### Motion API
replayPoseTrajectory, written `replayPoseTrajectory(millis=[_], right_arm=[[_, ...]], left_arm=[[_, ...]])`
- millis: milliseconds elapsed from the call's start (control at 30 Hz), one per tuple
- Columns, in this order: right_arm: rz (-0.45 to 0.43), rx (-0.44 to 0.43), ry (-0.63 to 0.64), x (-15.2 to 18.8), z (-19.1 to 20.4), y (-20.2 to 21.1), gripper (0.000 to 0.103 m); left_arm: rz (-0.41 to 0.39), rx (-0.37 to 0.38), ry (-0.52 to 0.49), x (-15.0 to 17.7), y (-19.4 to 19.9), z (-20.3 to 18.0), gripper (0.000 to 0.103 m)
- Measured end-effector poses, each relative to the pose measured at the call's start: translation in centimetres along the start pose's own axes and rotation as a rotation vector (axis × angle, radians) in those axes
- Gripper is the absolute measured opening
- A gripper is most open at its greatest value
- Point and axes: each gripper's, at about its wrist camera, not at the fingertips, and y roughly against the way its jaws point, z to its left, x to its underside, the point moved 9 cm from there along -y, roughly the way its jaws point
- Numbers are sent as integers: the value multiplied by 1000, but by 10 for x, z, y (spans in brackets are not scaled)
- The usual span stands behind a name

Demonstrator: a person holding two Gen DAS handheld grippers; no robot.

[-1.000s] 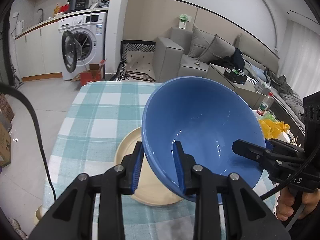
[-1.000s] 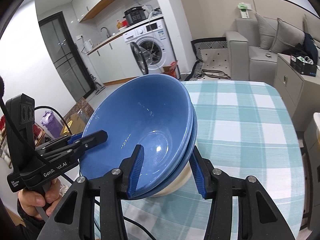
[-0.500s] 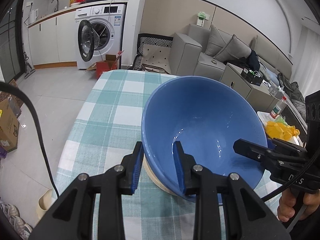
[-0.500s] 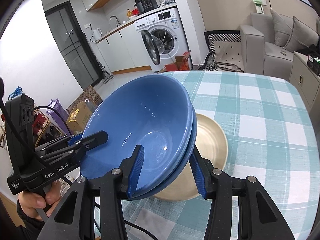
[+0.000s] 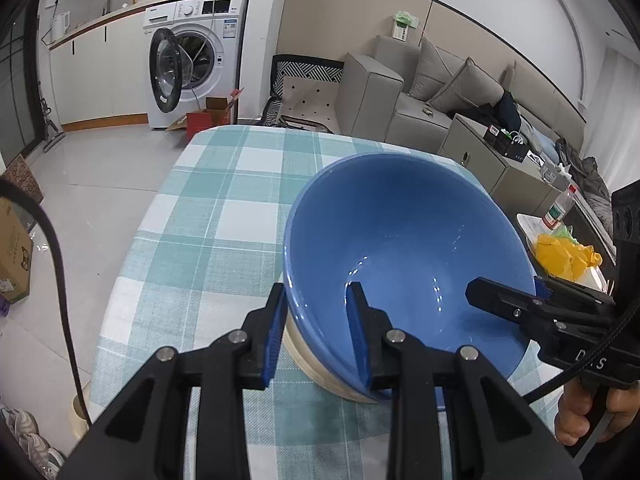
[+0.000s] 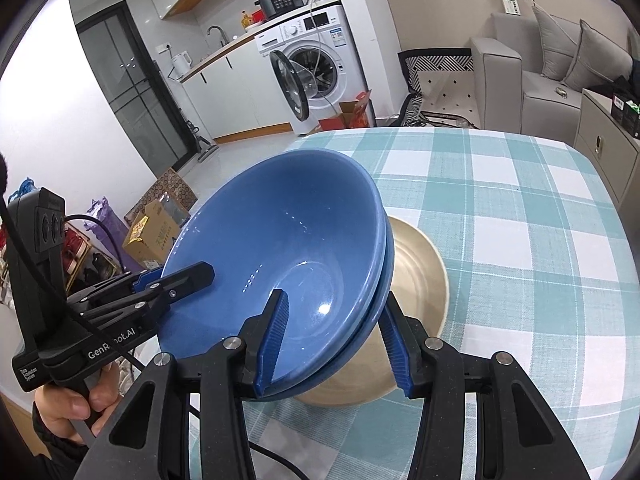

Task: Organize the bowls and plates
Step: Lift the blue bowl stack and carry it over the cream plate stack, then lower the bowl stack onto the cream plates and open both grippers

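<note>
Through my left camera, my left gripper [image 5: 318, 332] is pinching the rim of the blue bowls [image 5: 404, 256] over the checked table [image 5: 208, 216]. Through my right camera, my right gripper [image 6: 334, 338] is clamping both stacked rims above the plate [image 6: 420, 280] (beige); uneven lowering risks the bowls slipping apart or landing off-centre.

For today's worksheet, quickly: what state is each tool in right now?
Left tool: closed on the rim of the blue bowls.
Right tool: closed on the opposite rim of the same stacked blue bowls.
</note>
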Motion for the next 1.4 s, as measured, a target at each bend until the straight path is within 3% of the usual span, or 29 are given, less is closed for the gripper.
replayPoseTrajectory(millis=[500, 1400], right_arm=[[27, 17, -51, -9, -34, -20, 47], [34, 16, -28, -22, -40, -42, 47]], left_arm=[[57, 5, -21, -5, -37, -13, 28], [55, 0, -35, -6, -44, -8, 31]])
